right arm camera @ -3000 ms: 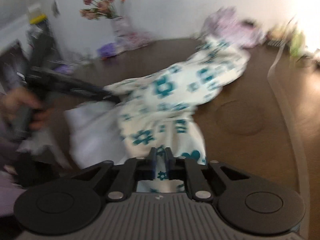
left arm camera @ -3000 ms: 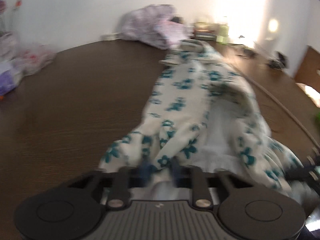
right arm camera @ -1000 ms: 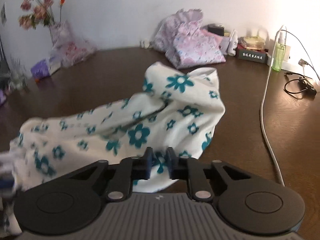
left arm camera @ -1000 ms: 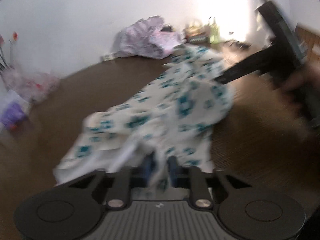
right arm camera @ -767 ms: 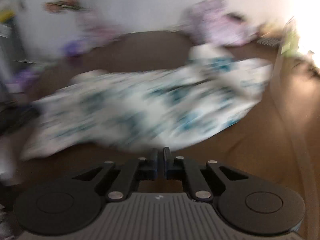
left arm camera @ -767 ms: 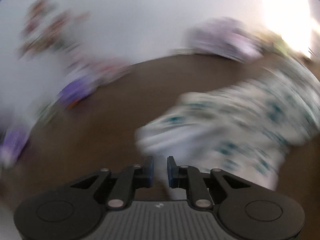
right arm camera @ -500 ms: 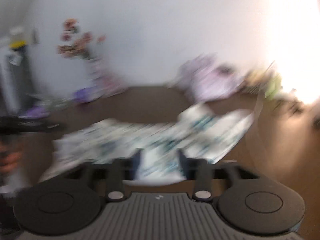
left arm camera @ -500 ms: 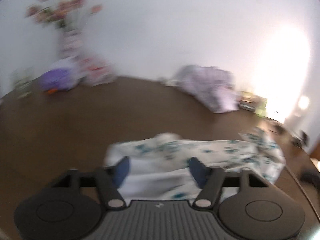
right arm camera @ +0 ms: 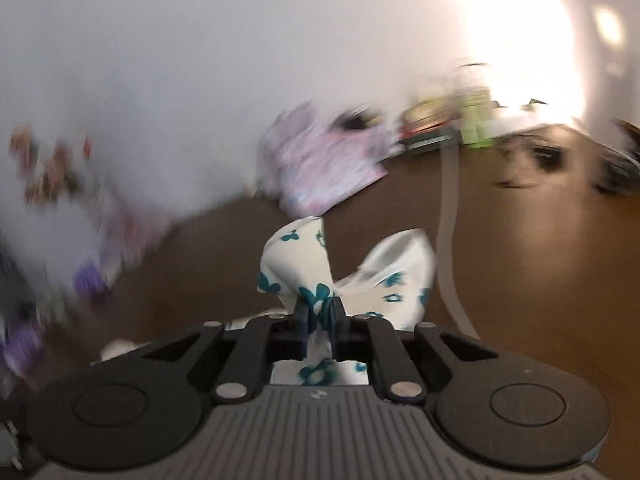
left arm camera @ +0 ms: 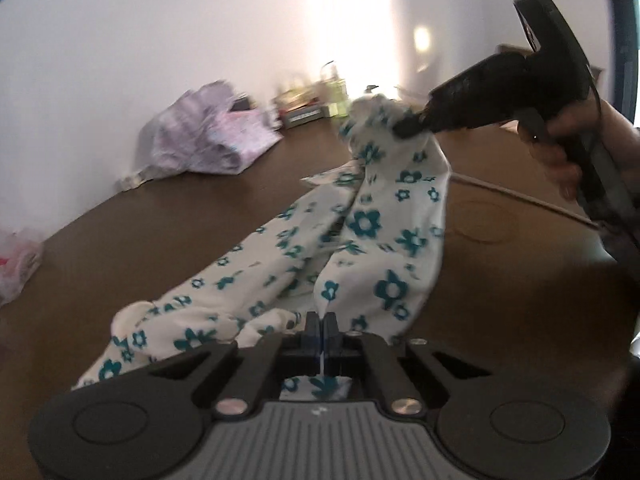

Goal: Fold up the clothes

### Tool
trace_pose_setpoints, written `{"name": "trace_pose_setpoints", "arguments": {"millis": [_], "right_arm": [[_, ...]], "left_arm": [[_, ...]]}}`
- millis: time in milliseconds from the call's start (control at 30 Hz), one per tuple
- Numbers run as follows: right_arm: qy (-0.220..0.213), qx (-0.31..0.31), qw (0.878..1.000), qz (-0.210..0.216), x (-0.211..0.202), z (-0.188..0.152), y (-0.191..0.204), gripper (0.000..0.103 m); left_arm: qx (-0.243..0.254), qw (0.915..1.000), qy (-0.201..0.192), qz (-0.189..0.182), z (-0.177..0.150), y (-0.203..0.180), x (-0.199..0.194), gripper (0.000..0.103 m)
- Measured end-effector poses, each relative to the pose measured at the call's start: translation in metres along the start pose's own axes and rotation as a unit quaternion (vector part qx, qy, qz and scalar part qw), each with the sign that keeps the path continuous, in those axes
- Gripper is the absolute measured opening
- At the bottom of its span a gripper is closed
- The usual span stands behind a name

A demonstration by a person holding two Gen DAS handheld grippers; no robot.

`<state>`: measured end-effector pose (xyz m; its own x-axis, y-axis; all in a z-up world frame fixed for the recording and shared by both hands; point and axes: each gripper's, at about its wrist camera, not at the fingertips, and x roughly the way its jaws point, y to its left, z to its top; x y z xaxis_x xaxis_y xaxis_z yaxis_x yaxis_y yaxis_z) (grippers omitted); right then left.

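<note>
A white garment with teal flowers (left arm camera: 360,240) stretches across the brown table (left arm camera: 160,240). My left gripper (left arm camera: 321,326) is shut on a thin edge at its near end. In the left wrist view, a hand holds my right gripper (left arm camera: 406,128) at the upper right, where it lifts the garment's far end off the table. In the right wrist view the right gripper (right arm camera: 321,310) has its jaws closing on a pinched fold of the garment (right arm camera: 304,264), and the cloth bunches up beyond the fingers.
A crumpled pink and lilac pile of clothes (left arm camera: 208,136) lies by the back wall. Small bottles and boxes (left arm camera: 312,108) stand to its right. A white cable (left arm camera: 520,198) runs along the table's right side, and a plastic bag (left arm camera: 16,264) sits at the far left.
Both grippers let go of the garment, opened wide, then closed on it at new spots. The garment, earlier lying flat, is now pulled long, with its far end raised.
</note>
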<state>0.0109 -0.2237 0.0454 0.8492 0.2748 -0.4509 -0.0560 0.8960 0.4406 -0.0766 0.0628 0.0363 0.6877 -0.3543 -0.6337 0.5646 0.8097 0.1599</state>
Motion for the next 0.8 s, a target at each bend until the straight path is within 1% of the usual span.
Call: {"name": "trace_pose_setpoints", "arguments": {"millis": [67,100,167,233,267,300,333,367,400,433,467,500,567,600,633,667,700,733,767,800], "right_arm": [[-0.023,0.028,0.999,-0.004,-0.039,-0.006,-0.016,0.009],[-0.026,0.027,0.999,-0.009,-0.055,-0.013,-0.021,0.009],[-0.006,0.015,1.0,-0.025,-0.086,-0.034,-0.029,0.011],[0.004,-0.004,0.998,-0.057,-0.111,-0.058,-0.029,0.018],[-0.001,-0.03,0.997,-0.077,-0.125,-0.069,-0.026,0.023],[-0.012,-0.058,0.994,-0.091,-0.137,-0.077,-0.021,0.041],[-0.028,-0.081,0.991,-0.099,-0.15,-0.081,-0.019,0.056],[-0.05,-0.097,0.989,-0.104,-0.161,-0.081,-0.017,0.057],[-0.07,-0.105,0.987,-0.101,-0.168,-0.077,-0.014,0.057],[-0.09,-0.112,0.985,-0.099,-0.174,-0.072,-0.011,0.057],[-0.112,-0.12,0.983,-0.079,-0.175,-0.066,-0.008,0.058],[-0.114,-0.129,0.984,-0.05,-0.171,-0.062,-0.003,0.059],[-0.076,-0.147,0.986,0.0,-0.14,-0.055,0.004,0.059],[-0.05,-0.158,0.986,-0.004,-0.122,-0.058,0.007,0.059],[-0.022,-0.168,0.985,-0.008,-0.104,-0.06,0.01,0.056],[0.005,-0.179,0.984,-0.012,-0.086,-0.063,0.012,0.055],[0.022,-0.176,0.984,-0.024,-0.077,-0.065,0.01,0.054],[0.025,-0.169,0.985,-0.019,-0.075,-0.068,0.005,0.054],[0.028,-0.157,0.987,-0.012,-0.075,-0.069,0.0,0.053],[0.041,-0.149,0.988,-0.011,-0.078,-0.07,-0.007,0.053]], "left_arm": [[-0.017,0.9998,-0.008,-0.004,-0.009,0.008,-0.017,0.0],[-0.022,0.9996,-0.01,-0.01,-0.014,0.009,-0.025,0.0],[-0.031,0.9991,-0.009,-0.027,-0.024,0.008,-0.04,0.001],[-0.016,0.9988,-0.009,-0.045,-0.028,0.0,-0.052,0.002],[-0.005,0.9985,-0.011,-0.052,-0.028,-0.005,-0.059,0.008],[0.005,0.9984,-0.014,-0.054,-0.027,-0.009,-0.062,0.01],[0.013,0.9983,-0.022,-0.052,-0.024,-0.011,-0.065,0.011],[0.022,0.9977,-0.034,-0.053,-0.021,-0.011,-0.067,0.019],[0.028,0.9973,-0.045,-0.051,-0.018,-0.011,-0.068,0.033],[0.033,0.997,-0.05,-0.048,-0.013,-0.011,-0.064,0.04],[0.045,0.9964,-0.05,-0.051,-0.01,-0.011,-0.057,0.048],[0.057,0.9957,-0.049,-0.055,-0.007,-0.012,-0.051,0.05],[0.073,0.9946,-0.039,-0.063,-0.007,-0.015,-0.035,0.05],[0.075,0.9947,-0.025,-0.065,-0.008,-0.017,-0.028,0.05],[0.077,0.9949,-0.006,-0.065,-0.008,-0.018,-0.018,0.049],[0.08,0.9947,0.011,-0.064,-0.009,-0.02,-0.012,0.036],[0.086,0.9941,0.021,-0.063,-0.011,-0.023,-0.012,0.004],[0.094,0.9933,0.03,-0.061,-0.012,-0.025,-0.013,0.001],[0.094,0.9934,0.029,-0.059,-0.016,-0.027,-0.019,0.002],[0.094,0.9935,0.028,-0.057,-0.019,-0.029,-0.025,0.002]]}}
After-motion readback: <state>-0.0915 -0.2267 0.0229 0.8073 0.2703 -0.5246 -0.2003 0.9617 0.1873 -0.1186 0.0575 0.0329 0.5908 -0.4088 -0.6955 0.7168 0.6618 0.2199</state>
